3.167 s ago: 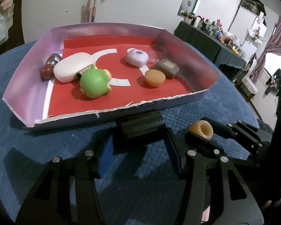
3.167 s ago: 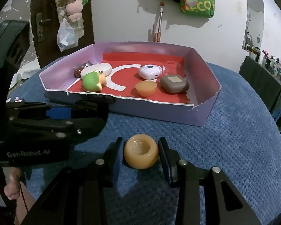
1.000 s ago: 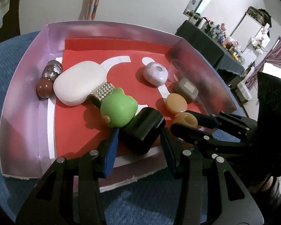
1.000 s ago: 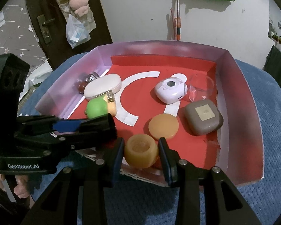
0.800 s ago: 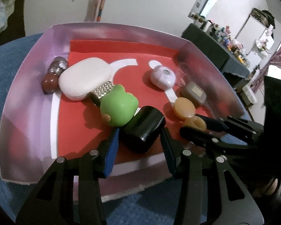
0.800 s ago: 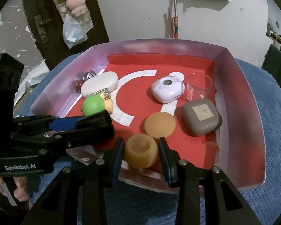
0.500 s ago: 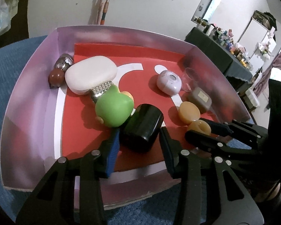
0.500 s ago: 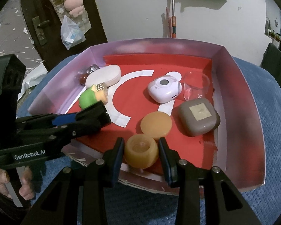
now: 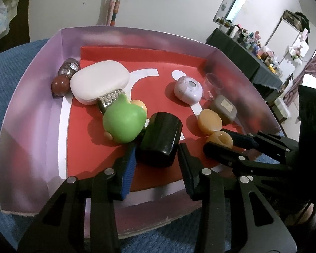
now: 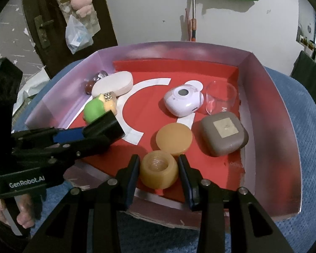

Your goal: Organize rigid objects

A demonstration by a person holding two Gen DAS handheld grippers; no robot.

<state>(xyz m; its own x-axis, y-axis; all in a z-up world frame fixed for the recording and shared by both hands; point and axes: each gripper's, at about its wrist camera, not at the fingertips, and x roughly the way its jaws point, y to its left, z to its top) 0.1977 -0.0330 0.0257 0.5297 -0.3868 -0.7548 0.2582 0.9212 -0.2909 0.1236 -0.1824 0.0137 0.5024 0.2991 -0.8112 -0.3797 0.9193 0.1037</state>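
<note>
The shallow cardboard tray (image 10: 269, 113), lilac-walled with a red floor, sits on a blue cloth (image 10: 305, 113) and gathers the loose things in one place; both claws reach in over its near wall, each tilted down, seemingly to set a piece on the floor rather than drop it. Toward the far left corner lies a white oval case (image 9: 99, 83) with two small egg-shaped stones (image 9: 64, 77) tucked between it and the left wall; just nearer sits a green toy (image 9: 124, 124), touching the black cup. Along the right wall stand a clear cup (image 10: 221, 97), a lilac round gadget (image 10: 183, 102) and a grey-brown case (image 10: 224, 133), with an amber disc (image 10: 173, 138) beside the case. The left claw (image 9: 155, 158) grips the black cup (image 9: 160, 139) near the near edge; its jaws have just been closing, the cup between them, probably to steady it. The right claw (image 10: 159, 169) is clamped on an amber ring-shaped pot (image 10: 159, 171), held just in front of the amber disc, likely so the two matching pieces end up together.
</note>
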